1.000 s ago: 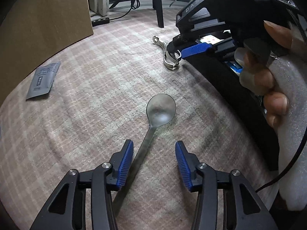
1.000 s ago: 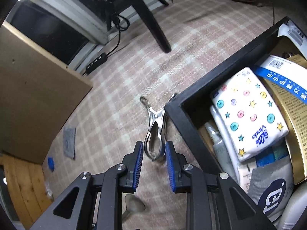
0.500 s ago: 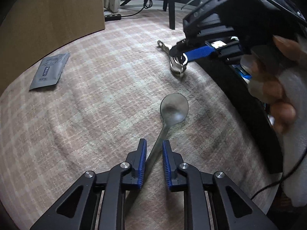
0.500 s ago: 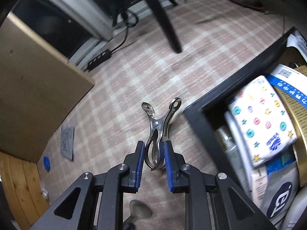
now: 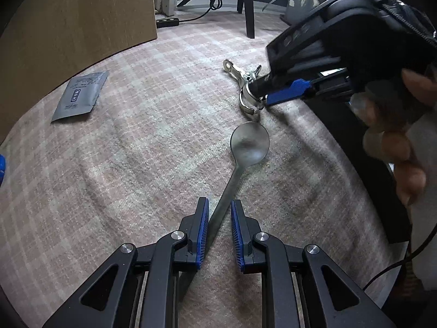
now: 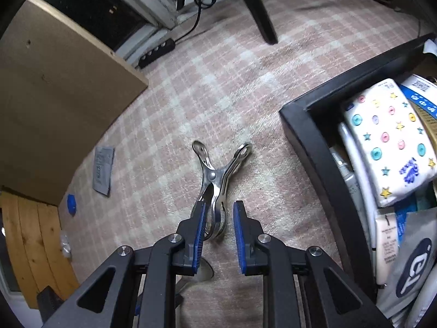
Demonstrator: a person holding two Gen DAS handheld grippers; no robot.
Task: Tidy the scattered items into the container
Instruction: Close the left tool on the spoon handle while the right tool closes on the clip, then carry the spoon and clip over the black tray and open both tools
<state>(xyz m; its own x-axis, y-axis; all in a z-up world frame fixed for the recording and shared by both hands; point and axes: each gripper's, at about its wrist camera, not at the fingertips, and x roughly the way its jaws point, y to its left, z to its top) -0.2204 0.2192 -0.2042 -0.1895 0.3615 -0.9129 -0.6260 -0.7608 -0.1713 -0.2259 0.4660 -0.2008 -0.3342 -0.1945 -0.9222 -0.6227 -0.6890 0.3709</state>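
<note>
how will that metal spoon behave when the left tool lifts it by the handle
The spoon looks like stiff metal, so it probably won't flex. Its thin, smooth handle may slip or pivot between the left tool pads. The bowl end likely droops, being farther from the grip.

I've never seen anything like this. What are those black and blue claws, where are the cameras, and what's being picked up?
There is no robot: a person holds a two-finger gripper in each hand, with a camera on each looking along its fingers. One view is from the left gripper, whose jaws have just been closing around a spoon. The other is from the right gripper, shut on a metal clip. Under them is a checked rug, with a grey sachet and a black container.
</note>
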